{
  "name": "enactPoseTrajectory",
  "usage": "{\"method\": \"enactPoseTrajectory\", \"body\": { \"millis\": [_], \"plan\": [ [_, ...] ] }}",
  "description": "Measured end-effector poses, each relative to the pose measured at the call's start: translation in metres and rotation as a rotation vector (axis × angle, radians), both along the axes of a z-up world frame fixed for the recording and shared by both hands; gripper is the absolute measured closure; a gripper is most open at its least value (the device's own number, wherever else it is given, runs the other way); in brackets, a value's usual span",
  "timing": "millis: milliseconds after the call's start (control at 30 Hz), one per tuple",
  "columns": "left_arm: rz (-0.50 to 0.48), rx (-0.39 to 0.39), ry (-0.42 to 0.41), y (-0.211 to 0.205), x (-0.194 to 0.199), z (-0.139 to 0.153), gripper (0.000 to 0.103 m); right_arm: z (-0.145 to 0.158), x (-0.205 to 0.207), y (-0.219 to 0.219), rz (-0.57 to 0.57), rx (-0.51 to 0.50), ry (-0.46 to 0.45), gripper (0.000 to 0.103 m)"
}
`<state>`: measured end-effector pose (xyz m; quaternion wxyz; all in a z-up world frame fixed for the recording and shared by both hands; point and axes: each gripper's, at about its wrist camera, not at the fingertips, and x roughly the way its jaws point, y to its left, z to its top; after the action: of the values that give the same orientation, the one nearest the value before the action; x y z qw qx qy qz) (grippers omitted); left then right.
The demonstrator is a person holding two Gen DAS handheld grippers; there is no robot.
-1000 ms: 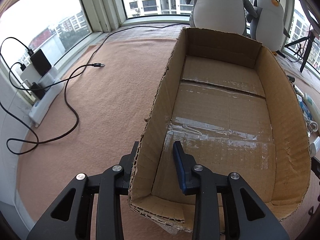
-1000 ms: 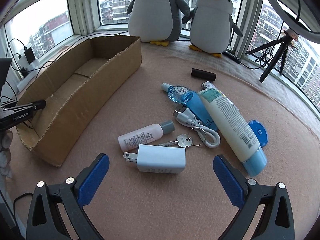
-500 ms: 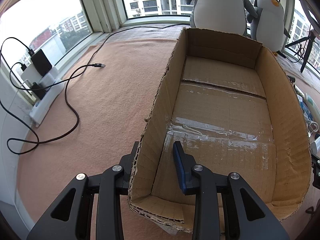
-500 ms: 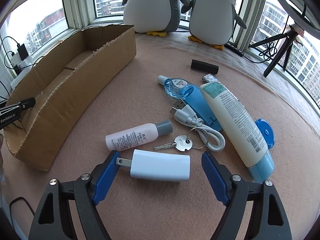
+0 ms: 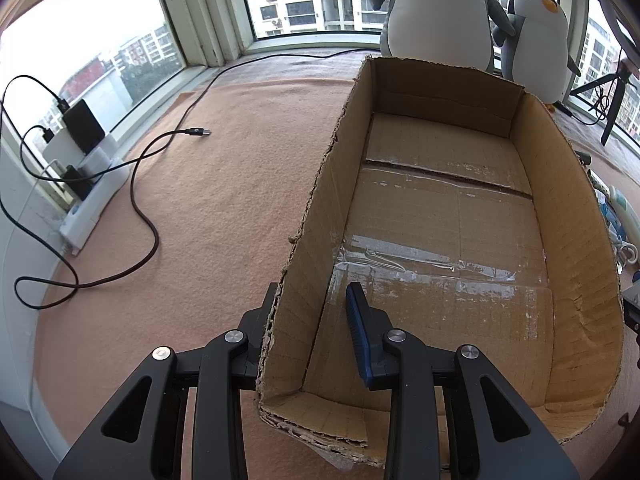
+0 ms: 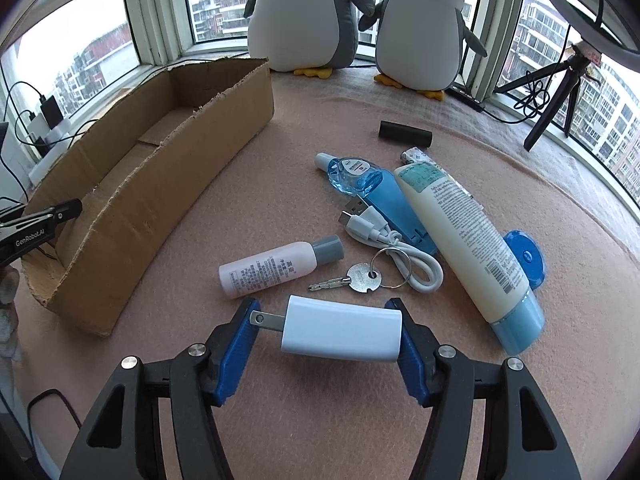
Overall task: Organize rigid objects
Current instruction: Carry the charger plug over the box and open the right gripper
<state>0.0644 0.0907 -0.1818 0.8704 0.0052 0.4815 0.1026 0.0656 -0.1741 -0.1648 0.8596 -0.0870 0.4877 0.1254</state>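
Right gripper (image 6: 325, 334) closed around white charger (image 6: 341, 329), pink bottle (image 6: 272, 270), key (image 6: 352, 279), cardboard box (image 6: 160, 184) left

The cardboard box (image 5: 460, 240) is open on top and bare inside, so there is lots of room to reach in. Its tall torn left wall stands between the left gripper (image 5: 312, 320) fingers. At 9 o'clock the carpet (image 5: 224, 184) is free, but a black cable (image 5: 140, 200) loops over it.

By the right gripper (image 6: 326, 324), the carpet at 6 o'clock is free. At 12 o'clock a key (image 6: 352, 278), a pink bottle (image 6: 276, 268) and a white USB cable (image 6: 392, 244) crowd close. A big lotion tube (image 6: 464, 240) blocks 2 o'clock. The box wall stands at 10 o'clock.
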Motion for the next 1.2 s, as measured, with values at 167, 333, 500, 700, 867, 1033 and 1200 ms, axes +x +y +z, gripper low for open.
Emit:
{"method": "enactPoseTrajectory", "body": {
  "millis": [167, 333, 500, 700, 867, 1033, 1200],
  "plan": [
    [0.000, 0.000, 0.000, 0.000, 0.000, 0.000, 0.073, 0.026, -0.003, -0.002, -0.002, 0.039, -0.031, 0.043],
    [0.000, 0.000, -0.001, 0.000, 0.000, 0.000, 0.073, 0.063, 0.000, 0.010, 0.019, 0.095, -0.084, 0.043],
    [0.001, -0.001, -0.001, 0.000, 0.000, 0.000, 0.073, 0.087, 0.009, 0.035, 0.063, 0.145, -0.117, 0.043],
    [0.001, 0.000, -0.002, 0.000, 0.000, 0.000, 0.073, 0.091, 0.020, 0.072, 0.119, 0.157, -0.130, 0.043],
    [0.000, -0.001, -0.004, 0.000, 0.000, 0.000, 0.073, 0.087, 0.031, 0.096, 0.142, 0.170, -0.115, 0.043],
    [0.003, -0.004, -0.008, 0.000, 0.001, 0.001, 0.073, 0.081, 0.041, 0.118, 0.169, 0.165, -0.108, 0.043],
    [0.003, -0.004, -0.008, 0.000, 0.000, 0.000, 0.073, 0.073, 0.047, 0.132, 0.187, 0.161, -0.092, 0.043]
  ]
}}
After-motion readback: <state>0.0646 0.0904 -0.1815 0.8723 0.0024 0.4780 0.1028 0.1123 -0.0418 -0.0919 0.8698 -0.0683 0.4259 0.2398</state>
